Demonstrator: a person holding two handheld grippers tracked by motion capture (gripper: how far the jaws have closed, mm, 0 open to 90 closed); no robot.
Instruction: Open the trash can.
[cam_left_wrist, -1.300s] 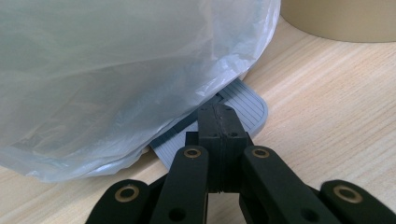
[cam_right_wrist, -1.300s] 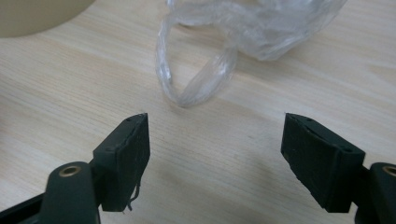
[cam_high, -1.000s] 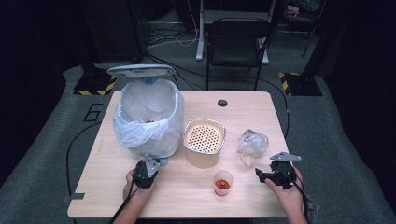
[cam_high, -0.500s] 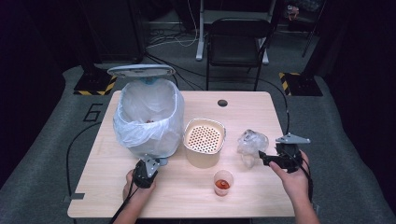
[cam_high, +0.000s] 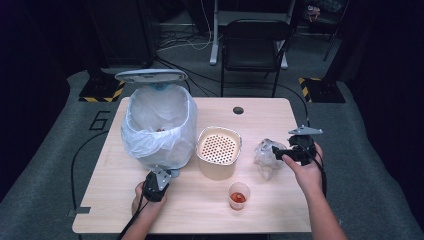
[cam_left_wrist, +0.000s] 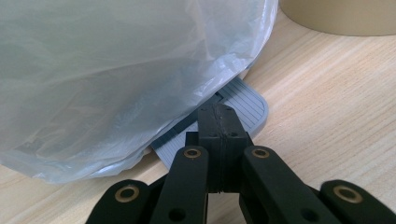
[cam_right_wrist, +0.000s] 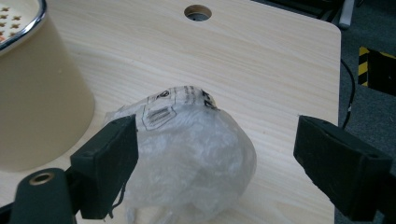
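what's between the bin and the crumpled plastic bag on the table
In the high view, the beige perforated container stands between the lined bin and the crumpled plastic bag, which the open right gripper is reaching.

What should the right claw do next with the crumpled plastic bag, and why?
Probably move forward a little and close. The right claw has just been opening; its jaws stand wide on either side of the crumpled plastic bag, not yet pressing it. The left claw, shut, rests on the bin's pedal.

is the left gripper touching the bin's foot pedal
Touching. The left gripper view shows the shut left gripper resting its tips on the grey ribbed pedal, no gap between them.
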